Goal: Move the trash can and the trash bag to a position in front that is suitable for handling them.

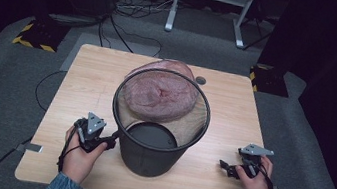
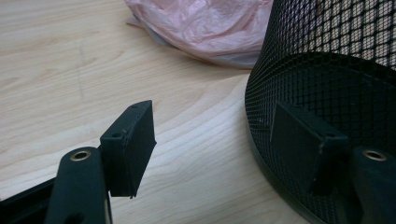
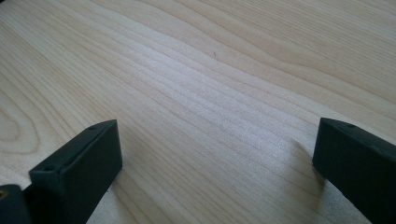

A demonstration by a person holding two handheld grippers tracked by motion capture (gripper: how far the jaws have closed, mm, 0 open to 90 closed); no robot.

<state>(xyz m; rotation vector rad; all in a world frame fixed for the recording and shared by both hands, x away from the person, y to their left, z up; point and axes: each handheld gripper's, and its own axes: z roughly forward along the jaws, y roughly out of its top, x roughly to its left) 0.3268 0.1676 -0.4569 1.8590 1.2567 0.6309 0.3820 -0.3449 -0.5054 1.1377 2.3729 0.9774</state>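
The left hand-held gripper (image 1: 109, 143) is sitting at seven o'clock on the desk (image 1: 88, 77), jaws spread beside the black mesh bin (image 1: 159, 123) at centre. A pink plastic bag (image 1: 160, 92) is lying behind it at twelve. At four o'clock the right hand-held gripper (image 1: 224, 166) is resting, jaws spread.

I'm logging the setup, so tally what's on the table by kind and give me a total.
Black mesh wastebasket: 1
Pink plastic bag: 1
Handheld tools: 2, the left tool close beside the wastebasket, the right tool over bare table, both open
Total: 4
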